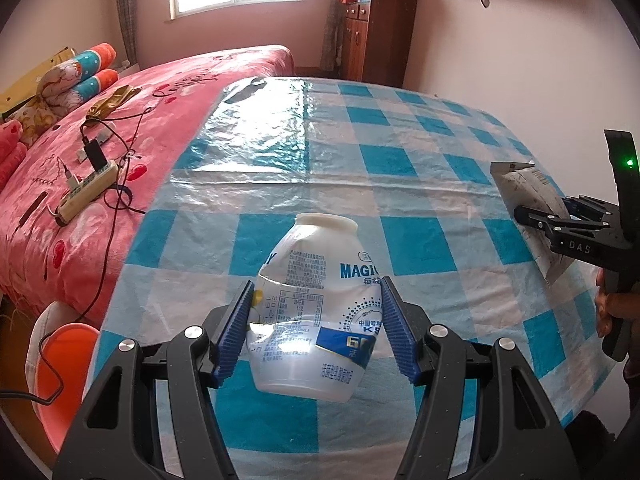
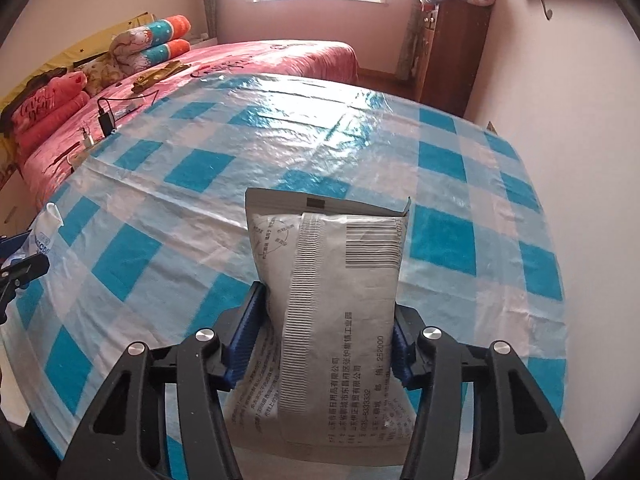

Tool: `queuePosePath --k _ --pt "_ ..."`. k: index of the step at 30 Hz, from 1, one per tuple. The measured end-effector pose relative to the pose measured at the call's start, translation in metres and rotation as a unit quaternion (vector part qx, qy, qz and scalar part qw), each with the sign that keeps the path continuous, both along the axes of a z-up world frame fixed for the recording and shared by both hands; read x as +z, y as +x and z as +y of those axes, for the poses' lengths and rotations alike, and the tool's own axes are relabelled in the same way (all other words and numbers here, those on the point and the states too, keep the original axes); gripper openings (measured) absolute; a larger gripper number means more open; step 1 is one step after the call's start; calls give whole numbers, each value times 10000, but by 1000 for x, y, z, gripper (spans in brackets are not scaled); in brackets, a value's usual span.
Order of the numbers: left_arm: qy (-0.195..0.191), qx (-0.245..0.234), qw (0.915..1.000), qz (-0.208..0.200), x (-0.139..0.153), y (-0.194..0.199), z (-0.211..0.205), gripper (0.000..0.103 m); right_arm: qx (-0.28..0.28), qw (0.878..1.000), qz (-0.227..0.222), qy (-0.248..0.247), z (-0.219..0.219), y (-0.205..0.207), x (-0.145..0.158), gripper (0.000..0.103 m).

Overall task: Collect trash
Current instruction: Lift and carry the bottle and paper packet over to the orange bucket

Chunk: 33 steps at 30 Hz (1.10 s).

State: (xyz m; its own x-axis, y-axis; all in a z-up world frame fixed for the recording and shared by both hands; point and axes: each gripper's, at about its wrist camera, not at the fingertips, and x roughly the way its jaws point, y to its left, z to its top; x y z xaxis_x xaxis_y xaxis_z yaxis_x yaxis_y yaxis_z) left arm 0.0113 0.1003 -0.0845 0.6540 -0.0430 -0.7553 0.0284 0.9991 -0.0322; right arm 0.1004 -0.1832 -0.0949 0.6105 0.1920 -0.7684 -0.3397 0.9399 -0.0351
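Observation:
A white plastic bottle [image 1: 316, 312] with a blue "MAGIC" label sits tilted between the blue pads of my left gripper [image 1: 316, 284], base toward the camera; both pads press on its sides. A flat grey-white printed pouch [image 2: 340, 300] with a barcode stands between the pads of my right gripper [image 2: 326, 296], which is shut on its lower half. In the left wrist view the right gripper [image 1: 544, 210] and the pouch [image 1: 524, 184] are at the table's right edge. The right wrist view shows the bottle [image 2: 42, 228] and left gripper [image 2: 20, 270] at far left.
Both grippers are over a table covered by a blue-and-white checked plastic cloth [image 1: 360, 152]. A pink bed [image 1: 132, 128] with a power strip [image 1: 88, 192] and cables lies to the left. An orange bin [image 1: 60, 364] stands at the table's near left corner. A wall runs along the right.

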Motion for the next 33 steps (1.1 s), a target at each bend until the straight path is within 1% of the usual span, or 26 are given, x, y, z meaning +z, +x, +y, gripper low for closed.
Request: queuePosePath --k 9,16,25,33 --pt "-76 174 9996 -208 12 -11 19 63 213 9992 -329 -98 33 -10 34 56" --pt "-87 395 9985 -381 23 -21 40 63 594 9960 -643 -180 70 -20 60 56" --pt "-94 692 9957 -609 38 -33 69 63 1012 9905 -849 -390 114 -30 72 56" --pt "-107 947 9929 -708 42 -45 93 63 1398 9840 -975 -520 153 -40 78 56"
